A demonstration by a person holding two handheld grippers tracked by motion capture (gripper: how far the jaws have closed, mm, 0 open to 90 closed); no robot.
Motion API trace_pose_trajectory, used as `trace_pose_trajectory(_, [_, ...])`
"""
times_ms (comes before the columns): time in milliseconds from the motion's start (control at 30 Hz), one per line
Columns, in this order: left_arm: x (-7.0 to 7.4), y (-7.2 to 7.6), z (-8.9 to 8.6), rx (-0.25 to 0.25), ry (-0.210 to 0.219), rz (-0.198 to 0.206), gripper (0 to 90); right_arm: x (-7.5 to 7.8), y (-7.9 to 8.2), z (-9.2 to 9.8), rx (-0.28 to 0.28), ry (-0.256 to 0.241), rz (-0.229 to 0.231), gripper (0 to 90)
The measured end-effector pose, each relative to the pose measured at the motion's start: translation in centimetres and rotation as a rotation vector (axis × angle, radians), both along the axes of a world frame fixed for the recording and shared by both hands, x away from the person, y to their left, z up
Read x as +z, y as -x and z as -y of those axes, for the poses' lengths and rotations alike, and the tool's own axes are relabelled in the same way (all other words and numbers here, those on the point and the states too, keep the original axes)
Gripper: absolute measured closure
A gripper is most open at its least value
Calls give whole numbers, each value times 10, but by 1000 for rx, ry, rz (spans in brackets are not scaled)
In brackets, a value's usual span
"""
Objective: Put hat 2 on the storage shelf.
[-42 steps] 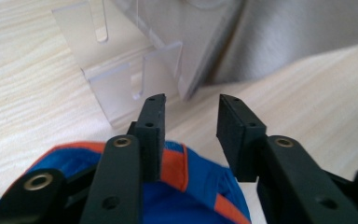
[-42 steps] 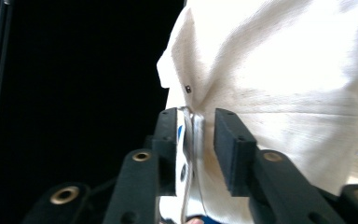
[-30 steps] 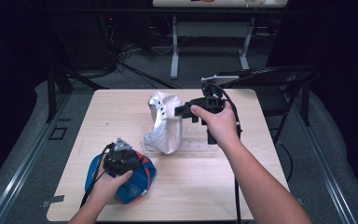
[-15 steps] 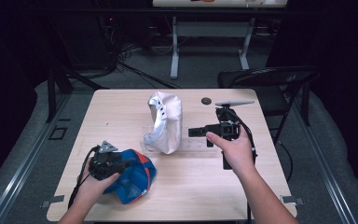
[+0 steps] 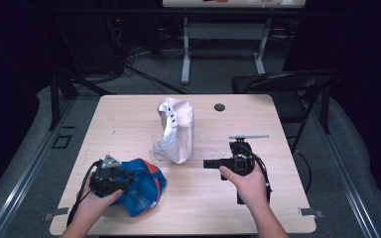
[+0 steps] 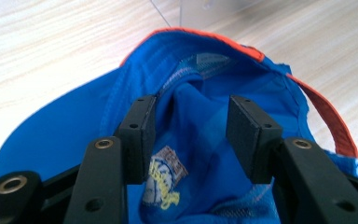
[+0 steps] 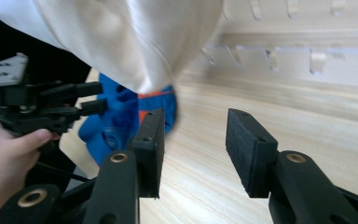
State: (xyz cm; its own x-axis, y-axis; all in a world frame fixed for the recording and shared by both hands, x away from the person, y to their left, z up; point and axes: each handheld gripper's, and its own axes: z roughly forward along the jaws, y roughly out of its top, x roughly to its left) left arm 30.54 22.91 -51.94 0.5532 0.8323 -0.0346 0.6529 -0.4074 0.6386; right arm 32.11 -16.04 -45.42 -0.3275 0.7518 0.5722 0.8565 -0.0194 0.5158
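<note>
A blue cap (image 5: 144, 191) with orange trim lies upside down at the table's near left. My left gripper (image 5: 119, 179) rests on it. In the left gripper view the left gripper (image 6: 191, 135) stands open, its jaws either side of a fold of the blue cap's (image 6: 196, 93) lining. A white cap (image 5: 174, 130) hangs on a clear stand at the table's middle. My right gripper (image 5: 209, 163) hovers low, right of that stand, and points left. In the right gripper view it (image 7: 193, 140) is open over bare wood, with the white cap (image 7: 121, 37) above and to the left and the blue cap (image 7: 121, 121) beyond.
A clear peg rack (image 7: 307, 51) lies flat on the wooden table (image 5: 129, 119) beside the stand. A small black disc (image 5: 220, 106) sits near the far edge. A dark folding chair (image 5: 287, 87) stands off the table's right corner.
My right gripper has drawn back from the white cap toward the near right and dropped lower. My left gripper has slid a little left over the blue cap.
</note>
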Motion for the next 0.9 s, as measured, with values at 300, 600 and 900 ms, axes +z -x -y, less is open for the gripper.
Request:
trace_pose_trajectory(300, [-4,3,2,-20,10,-26,523,-31,6,-1,-8,-49,-52,580])
trace_pose_trajectory(600, [-16,1,8,-70,13,-69,843,-49,9,-12,-3,-49,-52,579])
trace_pose_trajectory(900, [-14,-1,20,-84,68,-77,900,-62,12,-17,22,-50,-71,580])
